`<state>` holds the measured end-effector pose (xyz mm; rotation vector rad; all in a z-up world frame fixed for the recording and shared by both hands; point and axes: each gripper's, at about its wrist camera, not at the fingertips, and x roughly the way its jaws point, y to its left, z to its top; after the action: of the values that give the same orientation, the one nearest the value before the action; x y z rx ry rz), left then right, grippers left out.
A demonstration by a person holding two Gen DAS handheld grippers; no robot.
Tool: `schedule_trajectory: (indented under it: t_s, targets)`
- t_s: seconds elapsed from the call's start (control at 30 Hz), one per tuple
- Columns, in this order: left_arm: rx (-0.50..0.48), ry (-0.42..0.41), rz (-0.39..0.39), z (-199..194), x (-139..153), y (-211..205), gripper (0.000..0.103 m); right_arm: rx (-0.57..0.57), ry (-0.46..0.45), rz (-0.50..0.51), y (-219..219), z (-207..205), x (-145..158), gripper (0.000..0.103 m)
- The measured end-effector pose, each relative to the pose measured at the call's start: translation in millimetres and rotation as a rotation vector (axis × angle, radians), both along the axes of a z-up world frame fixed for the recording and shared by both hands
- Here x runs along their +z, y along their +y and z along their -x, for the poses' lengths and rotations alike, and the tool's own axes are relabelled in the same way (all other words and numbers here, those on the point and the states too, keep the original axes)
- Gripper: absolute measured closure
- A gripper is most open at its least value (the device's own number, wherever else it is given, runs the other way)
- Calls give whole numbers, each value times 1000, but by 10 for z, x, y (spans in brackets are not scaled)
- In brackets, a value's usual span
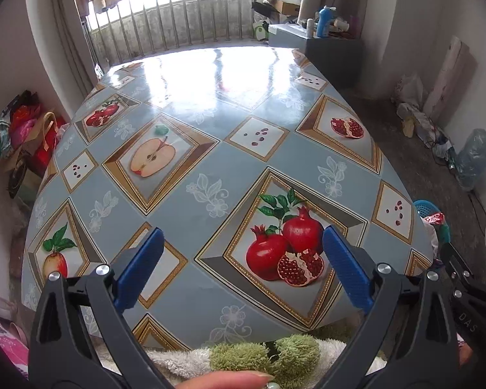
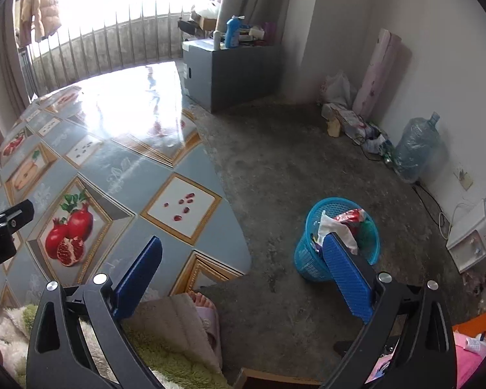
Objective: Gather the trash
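Left wrist view, gripper: the left gripper (image 1: pixel 243 269) fills the bottom of the frame. Its two blue ridged fingers (image 1: pixel 139 269) are wide apart and hold nothing.

Left wrist view, table: the shiny blue table cover with fruit pictures (image 1: pixel 210 162) takes up the middle of the frame. I see no trash lying on it, so I think the gripper just waits here with nothing to grab.

Left wrist view, person: a fingertip (image 1: pixel 230 381) shows at the bottom edge, over a fuzzy green and white sleeve (image 1: pixel 275 353).

Left wrist view, bin: only a bit of the round blue plastic mesh bin (image 1: pixel 426 209) peeks out at the right edge, past the table.

Right wrist view, gripper: the right gripper (image 2: pixel 243 275) is at the bottom of the frame. Its blue fingers (image 2: pixel 137 277) are spread wide too, and empty.

Right wrist view, bin: the blue bin (image 2: pixel 338 238) stands on the grey concrete floor (image 2: pixel 291 162), lower right of the middle, apart from the table edge. Its long side runs up and down and its open mouth points up, tilted a little to the upper right. That way things can drop in from above.

Right wrist view, trash: a white crumpled paper (image 2: pixel 330 227) and a red shiny wrapper (image 2: pixel 351 217) sit in the bin's top. I think the job looks nearly done.
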<state>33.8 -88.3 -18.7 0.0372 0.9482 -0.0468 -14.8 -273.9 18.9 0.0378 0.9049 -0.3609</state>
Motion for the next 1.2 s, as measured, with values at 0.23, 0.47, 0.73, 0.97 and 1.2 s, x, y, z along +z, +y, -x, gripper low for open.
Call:
schedule_trajectory:
  t_s: [0.23,0.47,0.73,0.97,1.2]
  targets:
    - [-3,26,-4,-39,-59,-18,9,-18,28,19,-81,20,-44,6]
    - [-5,26,-17,-33,-55,-42,9,-21,53,15,-97,15,-120,6]
    - [-20,28,-22,-28,-48,-81,9,-29,55,12,-131,41,-131,6]
    - [-35,31,-27,-31,-33,-115,9,-34,63,9,-166,28,-152,6]
    - [-43,34,-28,-51,-27,-132,9,-33,57,15,-163,19,-134,6]
